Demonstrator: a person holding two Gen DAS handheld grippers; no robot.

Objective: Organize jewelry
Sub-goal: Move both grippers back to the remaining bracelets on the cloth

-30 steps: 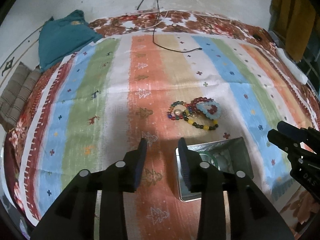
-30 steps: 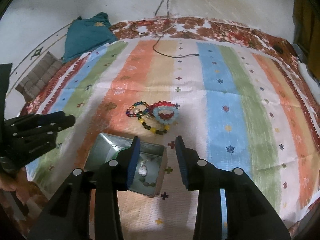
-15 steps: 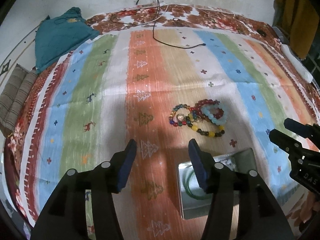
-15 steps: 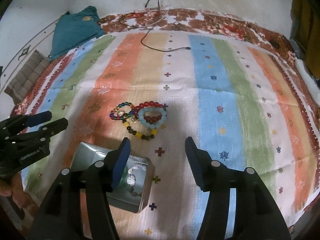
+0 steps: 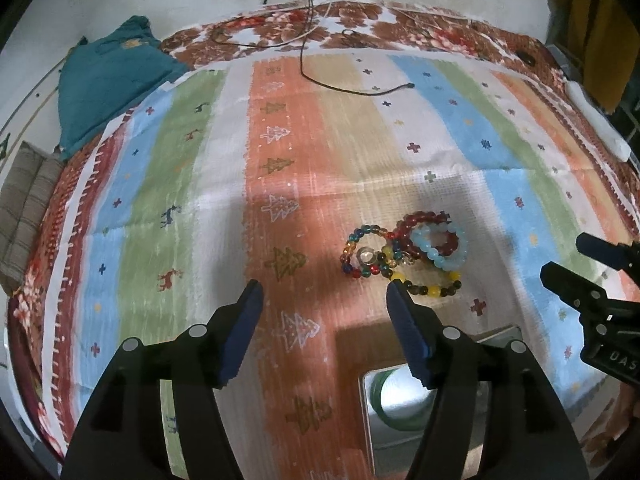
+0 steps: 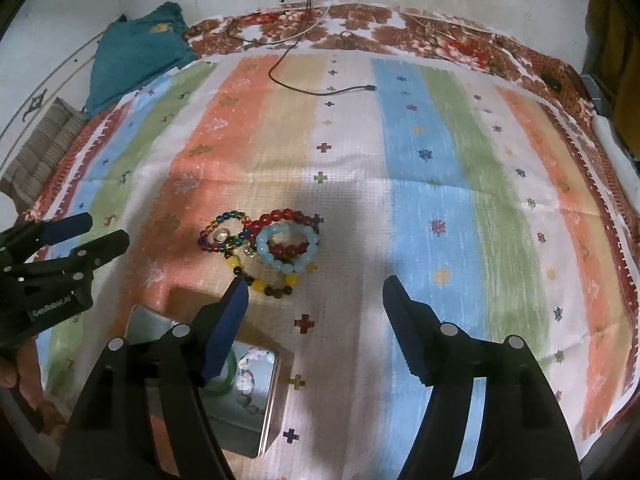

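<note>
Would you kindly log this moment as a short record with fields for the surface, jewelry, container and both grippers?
surface: striped cloth
jewelry: pile of bead bracelets lying on the cloth, overlapping
container: open metal tin nearer the camera than the pile, green bangle and beads inside
left gripper: open, empty, jaws just been widening
right gripper: open, empty, jaws just been widening

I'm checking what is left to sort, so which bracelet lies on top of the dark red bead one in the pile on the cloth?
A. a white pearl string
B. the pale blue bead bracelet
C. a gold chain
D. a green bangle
B: in the right wrist view the pale blue bead bracelet overlaps the dark red bead bracelet, whose beads show through its ring; the only green bangle visible sits in the metal tin.
</note>
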